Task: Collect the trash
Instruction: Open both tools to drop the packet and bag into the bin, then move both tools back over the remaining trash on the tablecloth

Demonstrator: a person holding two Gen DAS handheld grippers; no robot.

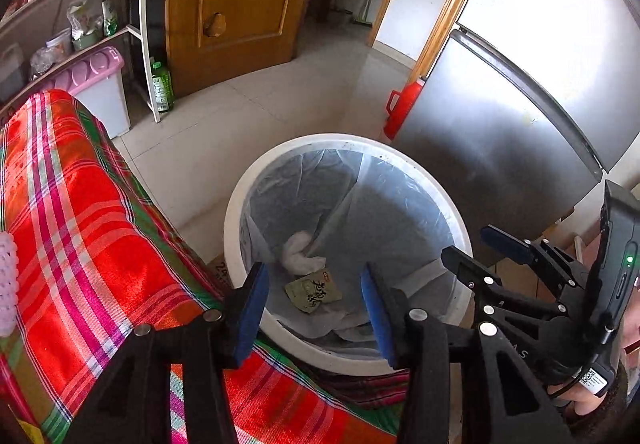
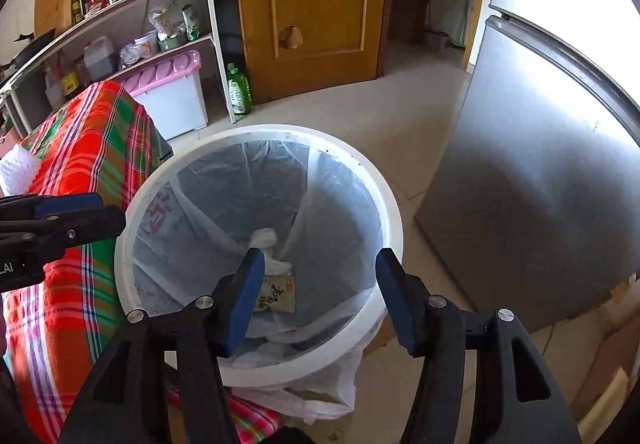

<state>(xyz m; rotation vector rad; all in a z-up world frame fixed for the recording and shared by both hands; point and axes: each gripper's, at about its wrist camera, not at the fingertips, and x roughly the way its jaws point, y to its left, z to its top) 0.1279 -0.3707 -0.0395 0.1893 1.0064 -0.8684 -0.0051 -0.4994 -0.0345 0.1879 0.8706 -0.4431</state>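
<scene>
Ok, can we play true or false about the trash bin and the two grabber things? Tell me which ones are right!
1. The trash bin has a plastic bag liner in it. True.
2. The bin is empty. False: a crumpled white tissue and a green packet lie at the bottom.
3. The left gripper is holding the packet. False: its jaws are open with nothing between them, above the bin.
4. The right gripper is open too. True.
5. The bin stands next to a table with a red plaid cloth. True.
6. The fridge beside the bin is bright red. False: it is silver-grey.
</scene>
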